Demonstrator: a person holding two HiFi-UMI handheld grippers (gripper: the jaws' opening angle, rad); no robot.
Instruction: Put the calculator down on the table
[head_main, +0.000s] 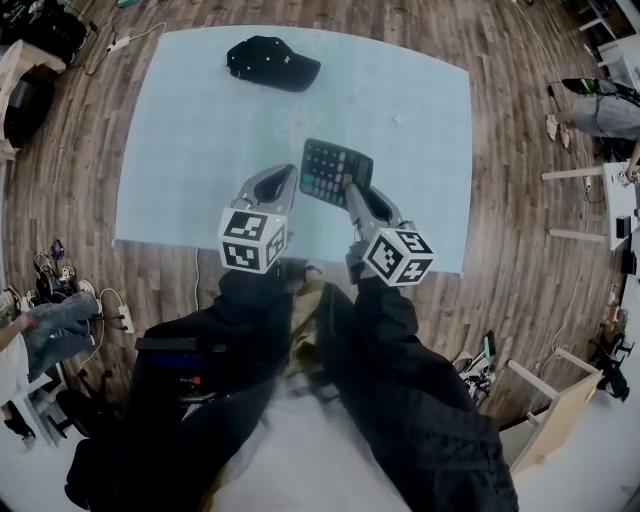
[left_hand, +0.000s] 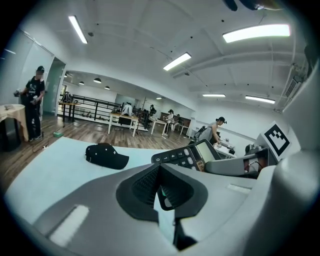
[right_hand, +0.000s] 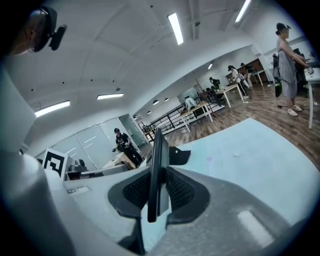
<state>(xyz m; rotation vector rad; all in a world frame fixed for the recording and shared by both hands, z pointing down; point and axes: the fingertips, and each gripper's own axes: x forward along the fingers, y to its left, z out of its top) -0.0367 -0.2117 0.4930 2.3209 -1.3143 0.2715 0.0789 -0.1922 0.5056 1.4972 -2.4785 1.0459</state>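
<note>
- Tongs on the left (head_main: 288, 172), closed on nothing, are best kept clear of the calculator.
- Calculator (head_main: 333, 168), held over the pale surface (head_main: 180, 150) near its front edge, should be lowered flat.
- Tongs on the right (head_main: 349, 186), clamped on the calculator's edge, should be opened only once it is rested.

There was one calculator (head_main: 335, 172), one black cap (head_main: 272, 62) and one table (head_main: 180, 150). Grippers numbered two, the left gripper (head_main: 289, 170) and the right gripper (head_main: 349, 187). Marker cubes also numbered two, the left cube (head_main: 253, 238) and the right cube (head_main: 399, 255). At least two bystanders stood around, a dark-clothed person (left_hand: 34, 102) and a grey-clothed person (right_hand: 286, 60); farther figures were perhaps three or four, too small to count surely
</note>
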